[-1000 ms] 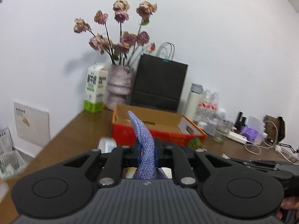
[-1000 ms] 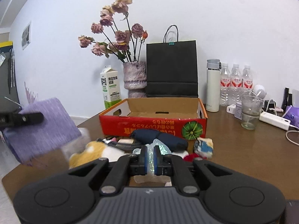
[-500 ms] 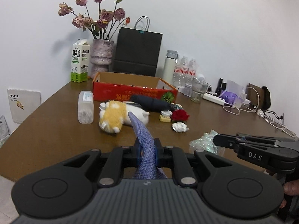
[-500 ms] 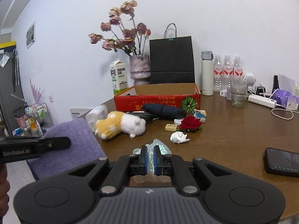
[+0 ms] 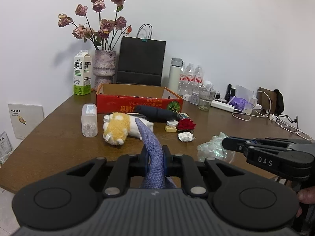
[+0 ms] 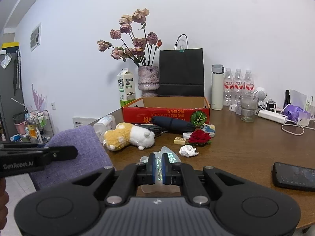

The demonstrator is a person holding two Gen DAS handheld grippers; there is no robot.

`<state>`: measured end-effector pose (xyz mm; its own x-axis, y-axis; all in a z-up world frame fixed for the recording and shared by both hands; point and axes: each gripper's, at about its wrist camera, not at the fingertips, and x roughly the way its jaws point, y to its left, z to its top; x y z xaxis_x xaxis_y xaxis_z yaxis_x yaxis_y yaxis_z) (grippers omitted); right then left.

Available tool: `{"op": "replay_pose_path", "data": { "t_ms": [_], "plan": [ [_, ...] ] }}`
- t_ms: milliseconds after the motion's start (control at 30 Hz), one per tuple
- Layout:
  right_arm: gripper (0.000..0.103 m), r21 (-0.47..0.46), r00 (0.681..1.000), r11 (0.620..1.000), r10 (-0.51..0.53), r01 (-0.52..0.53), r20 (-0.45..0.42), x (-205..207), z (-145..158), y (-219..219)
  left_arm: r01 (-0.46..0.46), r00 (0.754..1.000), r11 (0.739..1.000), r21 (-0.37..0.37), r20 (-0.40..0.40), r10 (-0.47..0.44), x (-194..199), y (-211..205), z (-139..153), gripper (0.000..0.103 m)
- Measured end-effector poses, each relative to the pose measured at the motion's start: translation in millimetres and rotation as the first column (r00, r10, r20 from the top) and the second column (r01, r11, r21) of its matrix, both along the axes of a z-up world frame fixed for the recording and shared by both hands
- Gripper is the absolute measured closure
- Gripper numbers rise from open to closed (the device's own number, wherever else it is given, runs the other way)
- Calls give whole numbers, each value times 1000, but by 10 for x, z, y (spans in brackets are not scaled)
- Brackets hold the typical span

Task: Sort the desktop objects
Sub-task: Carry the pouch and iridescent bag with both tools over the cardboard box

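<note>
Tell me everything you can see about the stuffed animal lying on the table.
The stuffed animal is a small plush toy with fuzzy pile, yellow-orange on one half and white on the other, with small stubby feet. A little white tag shows at its yellow end in the left view. It lies on its side on the brown table, in front of the red box, between the clear plastic jar and the dark folded umbrella. No claw touches it.
</note>
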<state>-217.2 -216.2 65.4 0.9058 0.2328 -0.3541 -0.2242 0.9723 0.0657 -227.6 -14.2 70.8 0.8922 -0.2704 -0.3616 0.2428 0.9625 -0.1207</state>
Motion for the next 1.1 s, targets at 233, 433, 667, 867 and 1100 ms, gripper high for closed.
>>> {"op": "replay_pose_path", "data": {
  "t_ms": [233, 433, 667, 867, 1100],
  "plan": [
    [98, -16, 998, 1000, -16, 17, 63, 426, 211, -45, -9, 996, 999, -32, 93, 12, 452, 139, 318, 89],
    [98, -22, 995, 1000, -4, 6, 101, 1171, 487, -53, -20, 986, 1000, -10, 163, 21, 1232, 198, 671, 89],
    [98, -30, 997, 999, 22, -20, 71, 2424, 751, -67, -5, 1000, 992, -128, -8, 4, 2789, 329, 1060, 89],
    [98, -21, 993, 1000, 11, -13, -115, 3938, 826, -107, -92, 955, 990, -107, -290, 57, 4354, 219, 896, 89],
    [98, -1, 919, 996, -86, 93, -386, 5372, 470, -83, -244, 866, 966, -86, -467, 177, 5398, 183, 289, 89]
  ]
}}
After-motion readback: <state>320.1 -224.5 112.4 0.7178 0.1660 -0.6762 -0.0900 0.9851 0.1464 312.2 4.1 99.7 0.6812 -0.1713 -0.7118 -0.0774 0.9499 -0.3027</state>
